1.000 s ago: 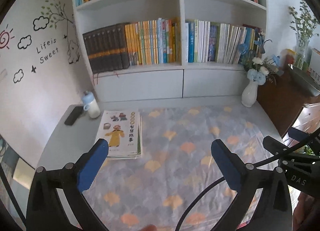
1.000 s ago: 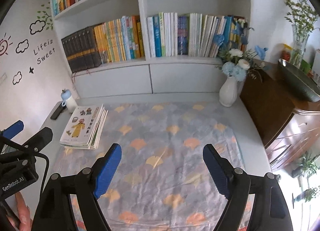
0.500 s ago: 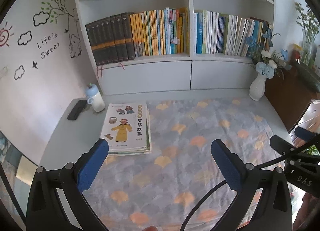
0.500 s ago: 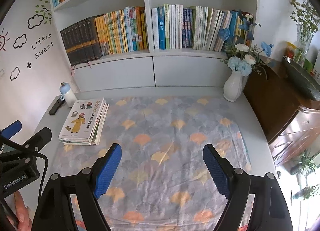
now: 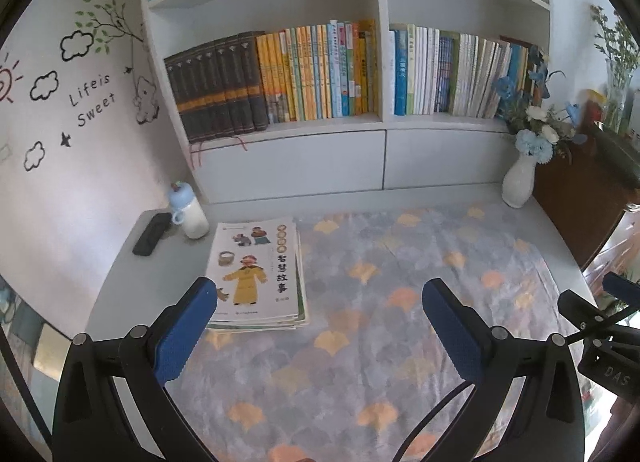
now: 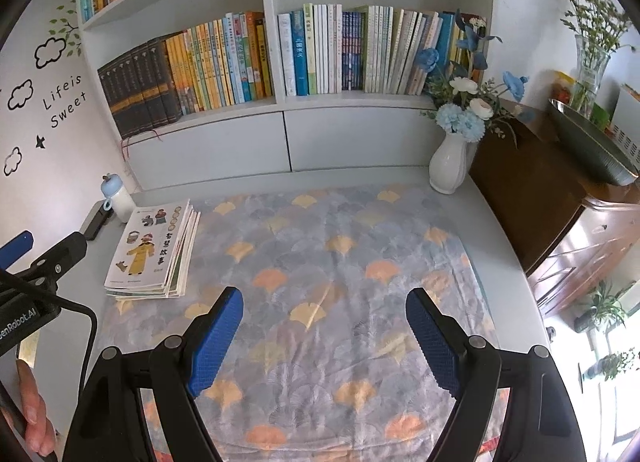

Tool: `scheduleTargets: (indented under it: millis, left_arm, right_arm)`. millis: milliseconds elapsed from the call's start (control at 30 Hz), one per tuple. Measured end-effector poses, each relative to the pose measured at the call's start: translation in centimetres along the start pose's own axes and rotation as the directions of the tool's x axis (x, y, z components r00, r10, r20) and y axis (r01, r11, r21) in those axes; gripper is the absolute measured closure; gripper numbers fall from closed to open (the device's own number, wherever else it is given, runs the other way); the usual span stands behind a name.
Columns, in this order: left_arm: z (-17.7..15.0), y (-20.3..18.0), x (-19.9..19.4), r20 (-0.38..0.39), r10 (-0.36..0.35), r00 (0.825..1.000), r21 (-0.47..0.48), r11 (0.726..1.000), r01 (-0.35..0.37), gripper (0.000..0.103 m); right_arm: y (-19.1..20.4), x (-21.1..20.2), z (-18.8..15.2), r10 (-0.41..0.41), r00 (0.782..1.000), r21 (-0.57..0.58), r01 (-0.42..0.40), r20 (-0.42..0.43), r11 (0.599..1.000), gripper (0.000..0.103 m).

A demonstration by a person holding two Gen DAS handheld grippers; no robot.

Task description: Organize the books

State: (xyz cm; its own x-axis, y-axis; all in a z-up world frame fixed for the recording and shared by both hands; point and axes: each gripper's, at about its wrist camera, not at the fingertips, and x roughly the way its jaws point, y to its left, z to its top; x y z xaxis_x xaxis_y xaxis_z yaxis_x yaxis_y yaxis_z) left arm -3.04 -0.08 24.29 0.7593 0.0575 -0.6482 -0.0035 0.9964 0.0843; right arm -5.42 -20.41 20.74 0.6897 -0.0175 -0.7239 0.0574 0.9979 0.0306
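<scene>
The stack of books is lying flat at the left edge of the patterned cloth, its long axis running from the near edge of the desk toward the bookshelf, with the spine side facing the cloth's middle and the cover picture upright toward the viewer. The top cover is showing a figure in a yellow robe and a column of Chinese characters; the smaller print is too blurred to read, and only the edges of the books underneath are showing, so their number is hard to tell. A white bottle with a blue cap is standing just beyond the stack's far left corner, a dark flat object lying left of it. The left gripper is hovering with its blue pads spread wide and holding nothing, the left pad overlapping the stack's near left corner in the left wrist view, though contact cannot be judged. The right gripper is also gaping wide and empty over the cloth, the stack lying ahead and to its left, well apart. A white vase of flowers is standing to the right of the bookshelf's base.
</scene>
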Motion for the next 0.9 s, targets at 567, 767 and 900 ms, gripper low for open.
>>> scheduleTargets:
  millis: [567, 767, 900]
  left_arm:
    - [0.8, -1.5, 2.5, -0.021, 0.053, 0.998, 0.026, 0.998, -0.053, 0.000]
    - [0.1, -1.2, 4.1, -0.080, 0.056, 0.995, 0.012, 0.998, -0.055, 0.000]
    - [-0.5, -1.1, 4.1, -0.064, 0.023, 0.998, 0.010, 1.000, -0.023, 0.000]
  right_arm:
    - [-1.3, 1.7, 1.1, -0.016, 1.000, 0.017, 0.016, -0.002, 1.000, 0.021]
    - [-1.5, 3.3, 0.9, -0.008, 0.999, 0.014, 0.008, -0.043, 1.000, 0.021]
    - [-1.5, 3.4, 0.6, -0.006, 0.999, 0.004, 0.007, -0.041, 1.000, 0.021]
